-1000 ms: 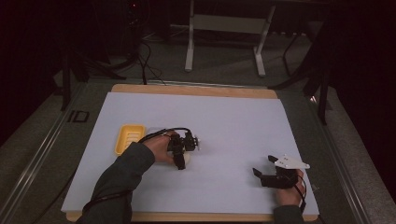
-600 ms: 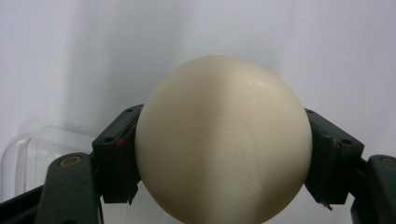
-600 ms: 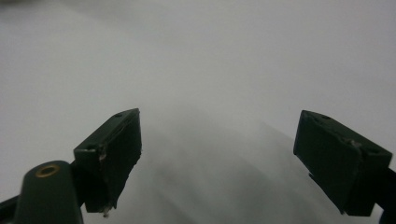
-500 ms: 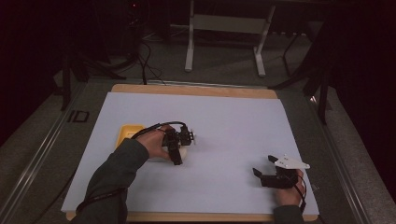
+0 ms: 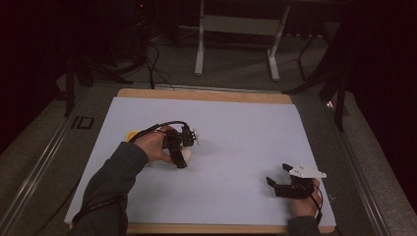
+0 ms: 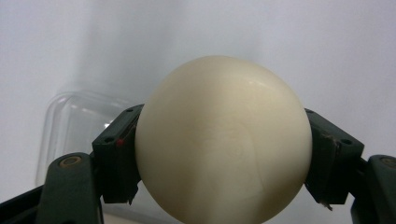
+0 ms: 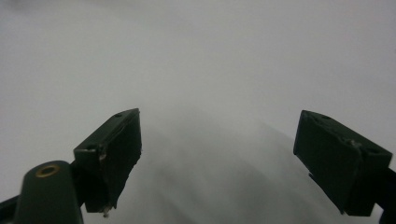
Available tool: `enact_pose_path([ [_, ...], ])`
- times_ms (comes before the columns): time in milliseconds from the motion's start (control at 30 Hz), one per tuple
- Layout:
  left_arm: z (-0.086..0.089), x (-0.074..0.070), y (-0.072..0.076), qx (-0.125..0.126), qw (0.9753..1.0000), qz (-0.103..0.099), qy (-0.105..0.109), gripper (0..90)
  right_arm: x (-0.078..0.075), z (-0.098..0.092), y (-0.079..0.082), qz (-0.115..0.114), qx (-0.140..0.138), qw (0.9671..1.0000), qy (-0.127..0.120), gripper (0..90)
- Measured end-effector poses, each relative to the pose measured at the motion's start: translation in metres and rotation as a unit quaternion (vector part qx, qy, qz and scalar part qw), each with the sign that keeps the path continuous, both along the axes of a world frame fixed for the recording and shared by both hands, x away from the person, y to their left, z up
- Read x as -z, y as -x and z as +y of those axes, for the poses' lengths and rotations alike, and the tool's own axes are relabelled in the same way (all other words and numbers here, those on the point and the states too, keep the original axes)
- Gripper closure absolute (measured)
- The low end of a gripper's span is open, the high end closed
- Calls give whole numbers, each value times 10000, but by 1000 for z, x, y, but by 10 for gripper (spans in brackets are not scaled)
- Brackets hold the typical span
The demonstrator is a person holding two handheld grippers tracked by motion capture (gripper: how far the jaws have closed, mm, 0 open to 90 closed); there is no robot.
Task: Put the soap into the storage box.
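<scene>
From above, my left hand (image 5: pixel 155 147) and the left gripper (image 5: pixel 181 156) cover most of the yellow tray (image 5: pixel 132 134); just a sliver peeks out toward the table's left edge; the cream ball (image 5: pixel 187 154) is a small pale patch there, its shape too small to judge. In my left gripper view the ball (image 6: pixel 223 140) hides much of a clear container (image 6: pixel 79 126), and its underside runs off the bottom edge; in my right gripper view the white table (image 7: pixel 196 60) is blurred, without detail.
</scene>
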State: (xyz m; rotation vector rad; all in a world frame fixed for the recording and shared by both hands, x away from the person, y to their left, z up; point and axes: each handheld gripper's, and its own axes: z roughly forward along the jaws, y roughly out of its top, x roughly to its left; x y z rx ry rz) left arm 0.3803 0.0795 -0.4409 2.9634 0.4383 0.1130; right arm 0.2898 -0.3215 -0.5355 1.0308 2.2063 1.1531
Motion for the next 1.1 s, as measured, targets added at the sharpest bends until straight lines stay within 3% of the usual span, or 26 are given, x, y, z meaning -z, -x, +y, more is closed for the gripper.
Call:
enact_pose_path([
  [267, 9, -7, -2, -124, 9999, 25, 61, 256, 0, 0, 0, 0, -1, 10000, 6, 151],
  [667, 20, -14, -7, -275, 9994, -168, 135, 256, 0, 0, 0, -6, -5, 10000, 17, 151],
  [1100, 40, -17, -14, -563, 9983, -108, 121, 256, 0, 0, 0, -12, -3, 10000, 27, 151],
])
